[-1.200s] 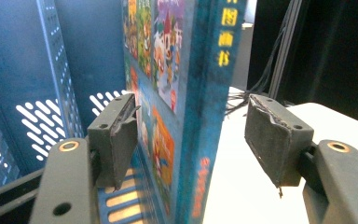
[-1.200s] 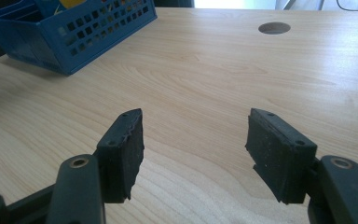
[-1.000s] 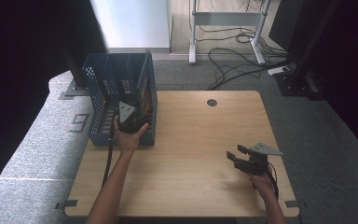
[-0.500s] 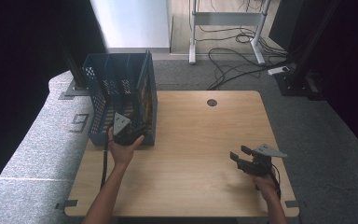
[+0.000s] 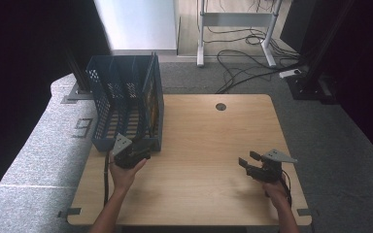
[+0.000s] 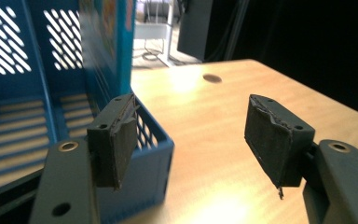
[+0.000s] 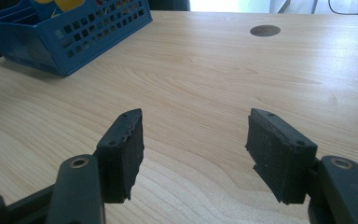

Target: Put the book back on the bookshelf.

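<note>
- Crate first: the blue perforated plastic crate (image 5: 126, 104) sits at the table's (image 5: 213, 145) far left corner, partly off the edge, with its long axis running 12 to 6.
- Left tool (image 5: 138, 148) is right at the crate's near end, roughly 12 o'clock from the hand, with jaws spread and nothing held.
- Right tool (image 5: 247, 162) is well apart from the crate, which lies about 10 o'clock from it. It's also spread and empty.
- Left hand's clearly nearer, I'd say.
- Something colourful, maybe a book (image 5: 150, 99), stands along the crate's right wall.
</note>
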Demonstrator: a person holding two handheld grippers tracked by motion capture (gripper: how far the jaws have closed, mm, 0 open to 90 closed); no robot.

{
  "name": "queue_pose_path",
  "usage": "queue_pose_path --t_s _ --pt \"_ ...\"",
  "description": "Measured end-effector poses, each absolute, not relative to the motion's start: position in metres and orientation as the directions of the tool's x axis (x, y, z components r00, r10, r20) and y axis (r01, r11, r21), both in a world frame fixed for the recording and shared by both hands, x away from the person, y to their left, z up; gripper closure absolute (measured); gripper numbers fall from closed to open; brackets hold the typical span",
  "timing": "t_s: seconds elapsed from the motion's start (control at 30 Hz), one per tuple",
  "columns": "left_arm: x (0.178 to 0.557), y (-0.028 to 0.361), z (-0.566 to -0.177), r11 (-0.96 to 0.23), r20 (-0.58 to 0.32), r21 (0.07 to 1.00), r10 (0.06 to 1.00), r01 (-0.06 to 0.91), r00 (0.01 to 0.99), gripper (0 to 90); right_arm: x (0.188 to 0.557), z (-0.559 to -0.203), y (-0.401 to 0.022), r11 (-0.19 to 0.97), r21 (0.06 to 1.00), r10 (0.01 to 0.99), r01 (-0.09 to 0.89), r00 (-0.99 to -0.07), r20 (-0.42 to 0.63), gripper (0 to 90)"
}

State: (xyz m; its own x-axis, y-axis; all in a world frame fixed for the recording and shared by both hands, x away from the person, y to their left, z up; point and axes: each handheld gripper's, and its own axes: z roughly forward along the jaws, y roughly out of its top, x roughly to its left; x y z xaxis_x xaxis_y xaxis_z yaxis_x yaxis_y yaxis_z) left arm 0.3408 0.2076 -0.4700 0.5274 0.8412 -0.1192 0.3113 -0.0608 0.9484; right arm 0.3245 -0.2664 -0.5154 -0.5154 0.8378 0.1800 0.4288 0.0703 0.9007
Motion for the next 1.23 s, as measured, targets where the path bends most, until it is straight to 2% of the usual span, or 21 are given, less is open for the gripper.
queue_pose_path --t_s 0.3,0.63,1.23 --pt "0.323 0.209 -0.495 -0.120 -0.117 0.924 0.815 0.363 0.567 34.0 0.327 -0.518 -0.265 0.078 0.897 0.842 0.436 -0.510 0.175 35.7" --pt "0.307 0.212 -0.511 -0.128 -0.147 0.911 0.788 0.393 0.598 33.9 0.328 -0.524 -0.262 0.088 0.889 0.843 0.449 -0.509 0.173 35.6" --pt "0.308 0.206 -0.517 -0.166 -0.146 0.895 0.767 0.413 0.625 33.4 0.328 -0.527 -0.265 0.089 0.888 0.852 0.451 -0.496 0.167 35.2"
